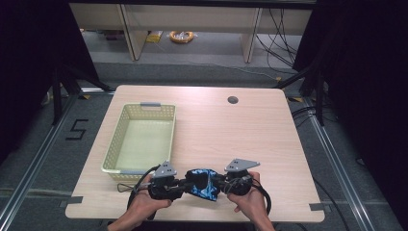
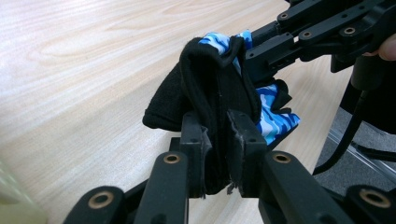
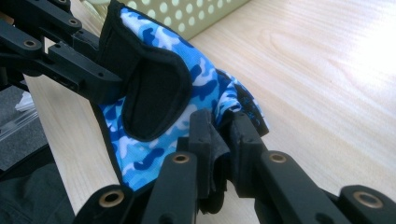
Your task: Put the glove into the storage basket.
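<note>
A black glove with a blue camouflage pattern (image 1: 203, 183) is held between both grippers just above the front edge of the table. My left gripper (image 1: 180, 185) is shut on the glove's black fabric (image 2: 212, 93); its pads (image 2: 200, 149) pinch the cloth. From the other side, my right gripper (image 1: 219, 184) is shut on the blue camouflage part (image 3: 205, 88), cloth bunched between its pads (image 3: 208, 140). In the left gripper view the right gripper's black jaws reach in from the upper right.
A pale yellow perforated basket (image 1: 113, 144) with grey handles stands on the left half of the wooden table (image 1: 250, 130). A round cable hole (image 1: 233, 100) lies near the table's far edge. Cables trail off the front edge beside the left hand.
</note>
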A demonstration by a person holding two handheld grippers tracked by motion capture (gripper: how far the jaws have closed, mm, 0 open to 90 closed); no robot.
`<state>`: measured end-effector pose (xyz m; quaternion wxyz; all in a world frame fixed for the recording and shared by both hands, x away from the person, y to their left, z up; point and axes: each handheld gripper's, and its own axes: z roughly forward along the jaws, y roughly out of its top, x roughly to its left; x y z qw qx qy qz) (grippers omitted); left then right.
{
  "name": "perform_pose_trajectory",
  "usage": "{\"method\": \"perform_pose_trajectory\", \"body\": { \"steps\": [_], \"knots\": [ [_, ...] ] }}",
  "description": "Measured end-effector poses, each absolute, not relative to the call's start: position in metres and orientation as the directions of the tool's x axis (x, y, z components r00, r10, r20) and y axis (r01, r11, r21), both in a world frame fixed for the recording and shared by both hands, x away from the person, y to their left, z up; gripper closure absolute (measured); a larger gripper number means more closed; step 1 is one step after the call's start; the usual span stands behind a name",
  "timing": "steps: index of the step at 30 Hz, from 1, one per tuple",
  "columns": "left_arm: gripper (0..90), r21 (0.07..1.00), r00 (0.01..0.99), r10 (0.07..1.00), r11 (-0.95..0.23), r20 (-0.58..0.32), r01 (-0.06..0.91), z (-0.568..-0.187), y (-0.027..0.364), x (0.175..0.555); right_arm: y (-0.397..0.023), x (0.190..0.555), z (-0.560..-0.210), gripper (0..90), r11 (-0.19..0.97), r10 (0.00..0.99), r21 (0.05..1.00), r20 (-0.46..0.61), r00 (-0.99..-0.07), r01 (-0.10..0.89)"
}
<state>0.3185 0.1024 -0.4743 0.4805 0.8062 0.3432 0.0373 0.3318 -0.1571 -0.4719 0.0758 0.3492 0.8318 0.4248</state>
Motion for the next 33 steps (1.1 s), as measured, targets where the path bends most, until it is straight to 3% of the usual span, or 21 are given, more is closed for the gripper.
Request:
{"method": "perform_pose_trajectory", "body": {
  "steps": [7, 19, 33],
  "knots": [
    [77.0, 0.806, 0.745, 0.593, -0.257, -0.305, 0.533, -0.466, 0.111, 0.321, -0.15, 0.336, -0.463, 81.3, 0.396, 0.638, 0.77, 0.162, -0.753, 0.501],
    [76.9, 0.813, 0.747, 0.6, -0.26, -0.287, 0.522, -0.438, 0.129, 0.326, -0.137, 0.343, -0.438, 81.3, 0.389, 0.614, 0.787, 0.166, -0.771, 0.479],
    [76.6, 0.814, 0.71, 0.63, -0.205, -0.315, 0.543, -0.407, 0.175, 0.348, -0.098, 0.369, -0.394, 81.3, 0.411, 0.584, 0.806, 0.127, -0.802, 0.427]
  ]
}}
